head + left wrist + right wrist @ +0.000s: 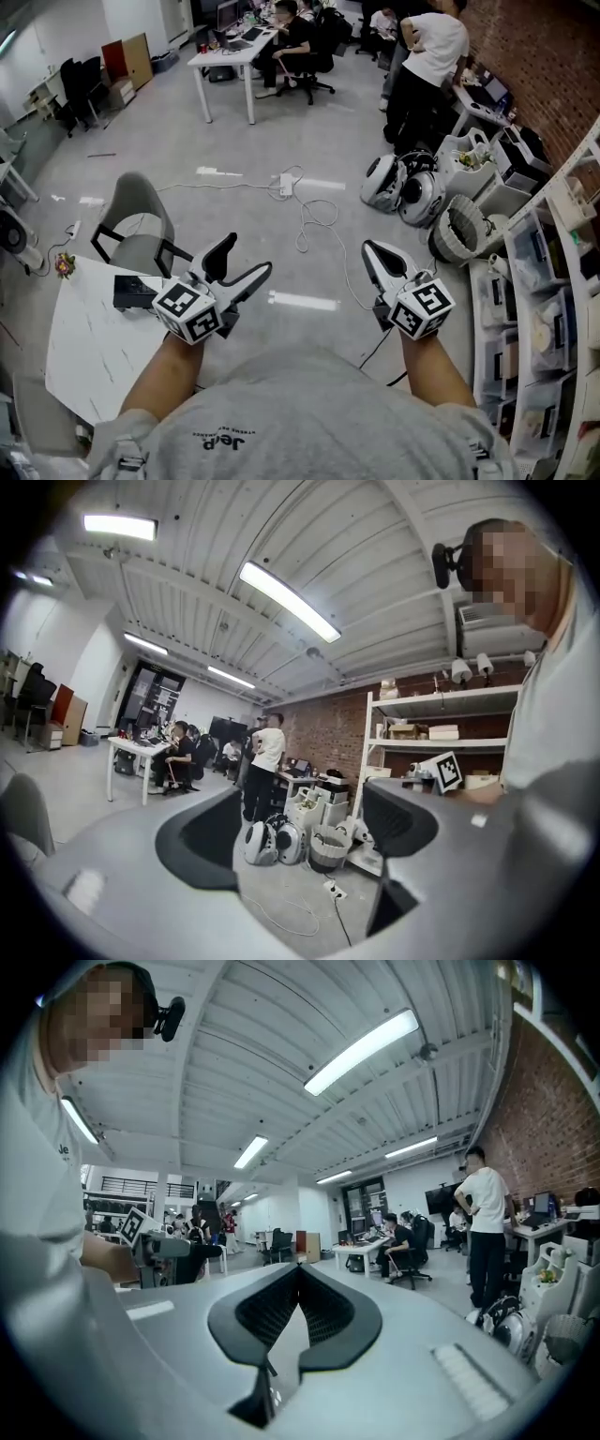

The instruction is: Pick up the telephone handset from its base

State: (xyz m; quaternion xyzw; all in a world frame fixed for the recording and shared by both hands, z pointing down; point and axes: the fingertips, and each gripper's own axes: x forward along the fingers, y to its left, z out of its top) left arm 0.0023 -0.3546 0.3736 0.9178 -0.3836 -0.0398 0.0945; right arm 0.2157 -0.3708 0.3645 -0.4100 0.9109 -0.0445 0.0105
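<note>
A white table (89, 352) stood at the far left, and on its upper edge lay a black, boxy thing (134, 290) that could have been the telephone, though it was too small and too far covered to tell handset from base. Just beyond the table sat a grey chair (141, 220). The left gripper (247, 257) hung over the table's right corner, close to that black thing but not touching it. Its jaws were spread wide, and its own view showed only floor and room between them. On the grey floor between the two grippers ran a white cable (317, 221) from a power strip (284, 185). The right gripper (369, 251) was held over bare floor, well apart from the table. Its jaws were pressed together at the tips with nothing caught in them. Farther right, two white rounded shells (403, 190) lay beside a person in a white shirt (429, 52), and shelving (574, 202) lined the brick wall.
</note>
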